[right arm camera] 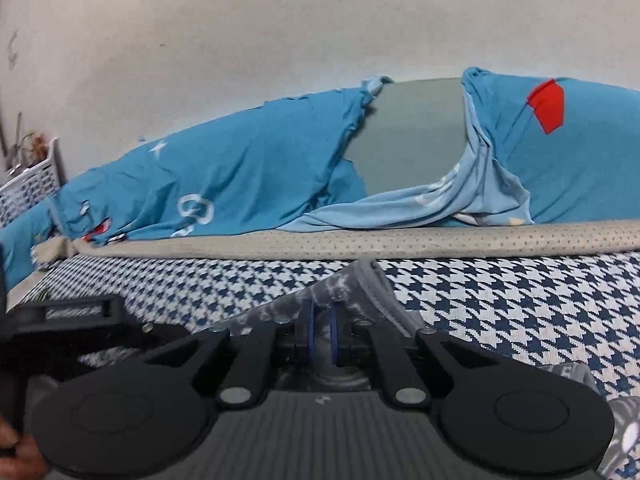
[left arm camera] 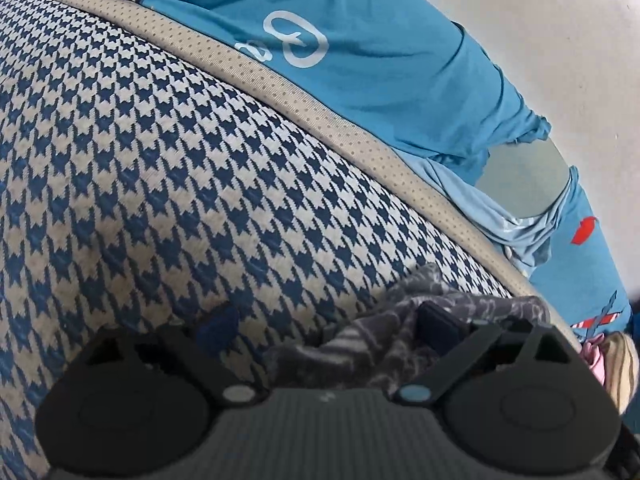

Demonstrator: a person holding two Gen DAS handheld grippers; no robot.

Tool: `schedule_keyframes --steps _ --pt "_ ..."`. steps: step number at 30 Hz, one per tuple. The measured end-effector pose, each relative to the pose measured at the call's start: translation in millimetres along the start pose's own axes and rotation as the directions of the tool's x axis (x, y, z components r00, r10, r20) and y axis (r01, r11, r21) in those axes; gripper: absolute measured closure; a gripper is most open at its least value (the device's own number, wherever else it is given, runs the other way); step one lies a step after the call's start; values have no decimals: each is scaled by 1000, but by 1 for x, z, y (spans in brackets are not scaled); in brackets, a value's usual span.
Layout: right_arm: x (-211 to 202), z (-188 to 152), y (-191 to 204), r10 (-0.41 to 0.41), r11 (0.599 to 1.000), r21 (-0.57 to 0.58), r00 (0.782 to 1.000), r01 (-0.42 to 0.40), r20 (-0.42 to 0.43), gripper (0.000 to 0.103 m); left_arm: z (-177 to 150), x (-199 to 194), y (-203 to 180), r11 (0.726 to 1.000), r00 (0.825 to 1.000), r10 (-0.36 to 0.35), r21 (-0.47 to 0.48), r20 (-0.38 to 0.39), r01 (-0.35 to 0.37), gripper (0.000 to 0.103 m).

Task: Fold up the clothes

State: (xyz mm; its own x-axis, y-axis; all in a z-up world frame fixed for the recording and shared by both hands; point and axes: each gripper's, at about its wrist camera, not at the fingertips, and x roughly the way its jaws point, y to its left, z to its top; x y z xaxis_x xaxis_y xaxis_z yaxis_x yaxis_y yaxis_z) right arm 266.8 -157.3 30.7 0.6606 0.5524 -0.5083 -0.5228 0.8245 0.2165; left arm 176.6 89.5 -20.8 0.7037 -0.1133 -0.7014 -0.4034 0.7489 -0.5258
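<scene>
the bed (right arm camera: 520, 300), covered in a blue-and-white houndstooth spread with a beige dotted border strip (right arm camera: 400, 240) along its far edge, fills the lower part of both views. beyond the border a blue printed sheet (right arm camera: 248, 184) lies rumpled over what looks like a mattress edge or cushion against the pale wall (right arm camera: 280, 20), with a bare grey-green patch (right arm camera: 412, 136) showing between its folds.

the task's thing is a grey patterned garment (right arm camera: 352, 288), soft and fleecy-looking, lying bunched on the houndstooth spread close in front of both cameras. its full outline is hidden by the gripper bodies, so its long axis cannot be told for sure; from the right wrist view it seems to run from the near right corner up toward the border strip.

the right gripper (right arm camera: 322, 332) is clenched, its blue pads pinching a ridge of the grey cloth between them. the left gripper (left arm camera: 326, 328) stands released and wide: in the left wrist view the cloth (left arm camera: 400, 320) lies heaped against its right finger (left arm camera: 440, 322), while its left finger (left arm camera: 218, 326) sits over bare spread, so the fabric lies to the right of the left gripper's centre. my judgement is that the left gripper must shift rightward onto the cloth before it can grip an edge for the fold.

in the right wrist view a dark gripper body (right arm camera: 72, 316) and a bit of the person's hand (right arm camera: 16, 452) show at the lower left.
</scene>
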Motion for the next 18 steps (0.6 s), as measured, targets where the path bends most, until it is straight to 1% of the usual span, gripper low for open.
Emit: schedule_keyframes --steps 3,5,9,10,14,16,18 --pt "8 0 -5 -33 999 26 999 34 -10 95 -1 1 -3 1000 1000 7 24 1 -7 3" --pt "13 -3 -10 -69 996 46 997 70 -21 95 -2 3 -6 999 1000 19 48 2 -19 1" --pt "23 -11 -22 -94 991 88 995 98 -43 102 -5 5 -11 996 999 39 76 11 -40 0" --pt "24 -12 -24 -97 990 94 994 101 -46 102 -5 5 -11 996 999 42 77 14 -43 0" --pt "22 -11 -19 -115 991 70 993 118 -42 101 -5 3 -12 996 999 47 74 19 -48 0" --pt "16 -9 -19 -98 991 87 995 100 -26 97 -5 -2 -11 997 999 48 55 17 -49 0" --pt "6 -5 -16 -82 993 88 997 83 -12 90 -5 -9 -11 998 999 46 37 22 -46 0"
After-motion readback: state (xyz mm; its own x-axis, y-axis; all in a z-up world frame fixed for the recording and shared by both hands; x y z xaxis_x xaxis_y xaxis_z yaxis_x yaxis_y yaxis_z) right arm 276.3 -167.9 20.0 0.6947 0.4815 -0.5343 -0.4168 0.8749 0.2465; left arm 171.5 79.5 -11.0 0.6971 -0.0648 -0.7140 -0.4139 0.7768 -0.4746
